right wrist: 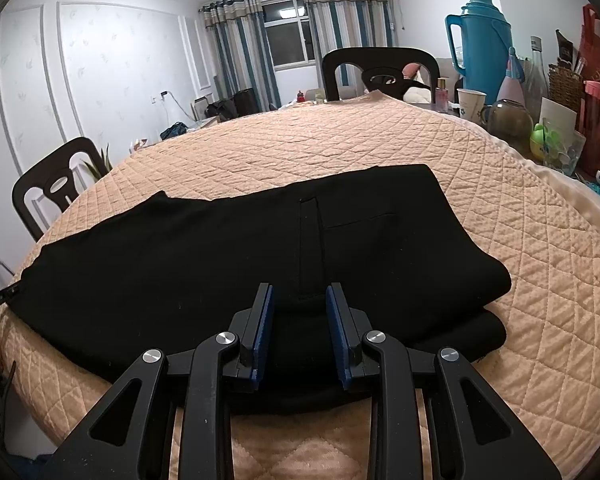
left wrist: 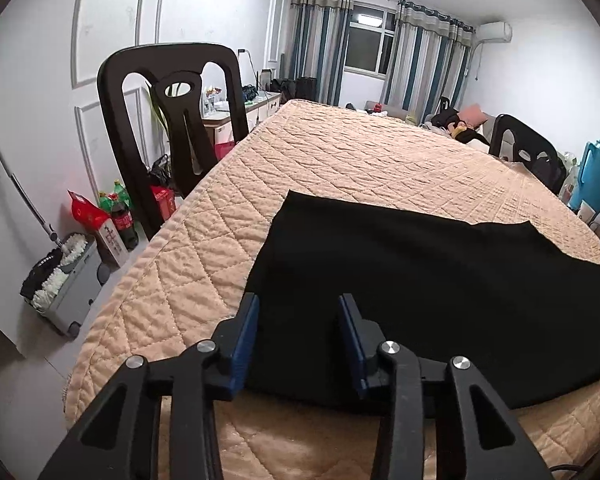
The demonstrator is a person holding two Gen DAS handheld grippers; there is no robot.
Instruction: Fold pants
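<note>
Left hand-held gripper: jaws wide, empty, at the near edge of the black pants. Right hand-held gripper: jaws moderately apart, empty, over the stacked near-right fold of the pants. Pants lie partly folded on the quilted worktop. Risks: pinching only the top layer, so lower layers drag and the fold skews; catching quilt with cloth; uneven lift between both sides.

left gripper, right gripper agape
</note>
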